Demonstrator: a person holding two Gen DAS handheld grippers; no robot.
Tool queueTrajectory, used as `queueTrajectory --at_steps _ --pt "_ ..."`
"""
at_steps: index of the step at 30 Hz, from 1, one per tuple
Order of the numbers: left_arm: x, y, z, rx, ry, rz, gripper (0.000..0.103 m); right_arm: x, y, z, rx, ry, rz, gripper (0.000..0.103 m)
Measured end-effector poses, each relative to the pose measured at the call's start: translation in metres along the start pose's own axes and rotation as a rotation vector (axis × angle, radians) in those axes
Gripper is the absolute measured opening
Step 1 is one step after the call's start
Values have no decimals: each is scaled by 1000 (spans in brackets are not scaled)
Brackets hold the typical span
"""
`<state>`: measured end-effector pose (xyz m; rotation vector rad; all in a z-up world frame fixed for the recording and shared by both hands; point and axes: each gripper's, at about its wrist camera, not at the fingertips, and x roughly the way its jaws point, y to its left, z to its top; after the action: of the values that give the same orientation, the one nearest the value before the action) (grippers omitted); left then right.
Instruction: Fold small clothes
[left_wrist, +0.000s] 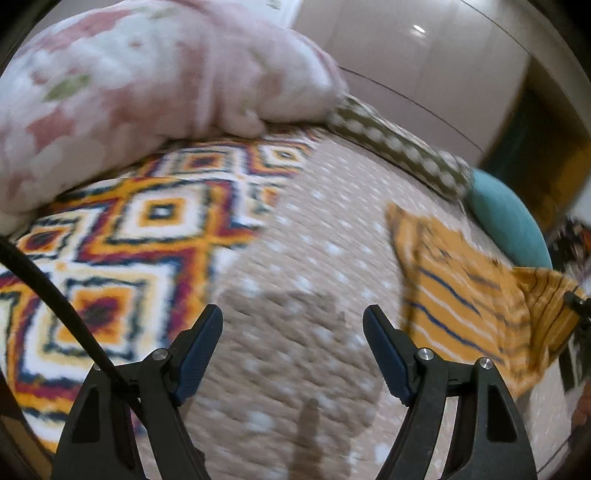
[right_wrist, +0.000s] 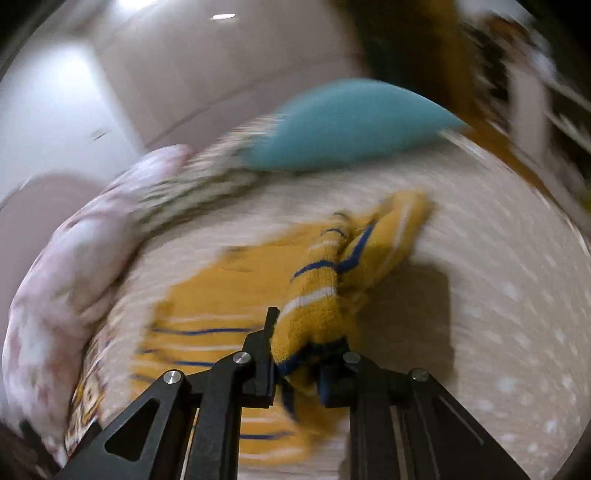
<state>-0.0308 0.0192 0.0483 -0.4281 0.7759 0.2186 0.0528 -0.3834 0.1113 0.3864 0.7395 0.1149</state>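
Observation:
A small mustard-yellow garment (right_wrist: 314, 295) with blue and white stripes lies on the beige dotted bedspread (right_wrist: 498, 295). My right gripper (right_wrist: 303, 343) is shut on a bunched edge of it, and the cloth is lifted and drawn up between the jaws. The rest of the garment trails flat on the bed behind the held part. In the left wrist view the same garment (left_wrist: 465, 295) lies to the right of my left gripper (left_wrist: 291, 325), which is open over bare bedspread (left_wrist: 295, 240) and holds nothing. Both views are blurred by motion.
A pink floral quilt (left_wrist: 129, 85) is heaped at the back left. A bright geometric blanket (left_wrist: 122, 240) covers the bed's left part. A teal pillow (right_wrist: 351, 122) and a spotted olive pillow (left_wrist: 391, 144) lie along the far edge, by pale cupboard doors (left_wrist: 424, 66).

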Motion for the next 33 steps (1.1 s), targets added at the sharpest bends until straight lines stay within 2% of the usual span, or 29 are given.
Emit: queueTrajectory --at_steps 3,5,9,11,15,17,20,23,25,27,29,31,33 --pt "-2 26 11 -62 -22 36 77 21 85 -18 -167 51 125 17" --pt "-3 39 15 -90 -30 55 77 51 131 -45 -261 127 163 17" --pt "2 59 15 -133 -12 62 77 117 172 -100 -415 285 85 18" --pt "3 63 15 -140 -3 60 77 128 172 -110 -423 275 60 19" --pt "4 64 15 -159 2 35 77 123 172 -107 -429 276 58 21" --pt "4 61 15 -157 -3 35 77 115 173 -108 -423 289 76 31" --pt "4 55 16 -142 -15 44 77 105 190 -109 -417 301 171 42" --pt "7 49 16 -147 -11 26 77 87 203 -115 -467 345 299 45" --pt "8 42 16 -141 -11 14 77 72 197 -112 -477 321 312 45" --pt "9 29 15 -109 -7 -12 77 53 174 -102 -421 295 338 45" --pt "11 14 12 -70 3 -47 77 37 147 -88 -370 232 299 46" --pt "14 -1 9 -38 20 -94 77 24 114 -75 -337 162 203 47" --pt "21 -23 8 9 44 -161 77 20 83 -68 -290 138 138 49"
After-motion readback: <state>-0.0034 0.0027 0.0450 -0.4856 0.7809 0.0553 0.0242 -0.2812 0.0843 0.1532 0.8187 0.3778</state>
